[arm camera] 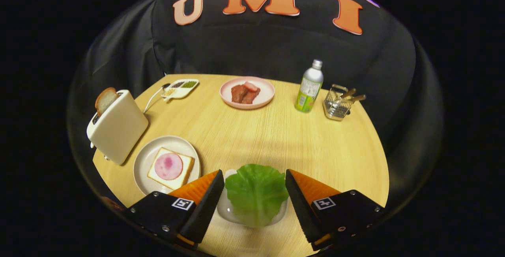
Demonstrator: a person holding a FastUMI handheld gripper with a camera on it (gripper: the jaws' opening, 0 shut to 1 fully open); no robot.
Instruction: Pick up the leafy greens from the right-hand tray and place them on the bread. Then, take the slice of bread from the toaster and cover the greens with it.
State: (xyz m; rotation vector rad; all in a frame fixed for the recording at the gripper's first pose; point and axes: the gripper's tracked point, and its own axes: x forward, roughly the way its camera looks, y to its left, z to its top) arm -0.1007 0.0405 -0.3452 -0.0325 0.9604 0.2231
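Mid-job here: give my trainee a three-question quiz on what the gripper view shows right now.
1. True or false: the claw is open, with the leafy greens between its fingers.
2. What lies on the bread on the round plate? A) a pink slice of meat B) greens C) nothing
3. Fill in: the second slice of bread sticks up from the ____.

Key: 1 true; 2 A; 3 toaster.
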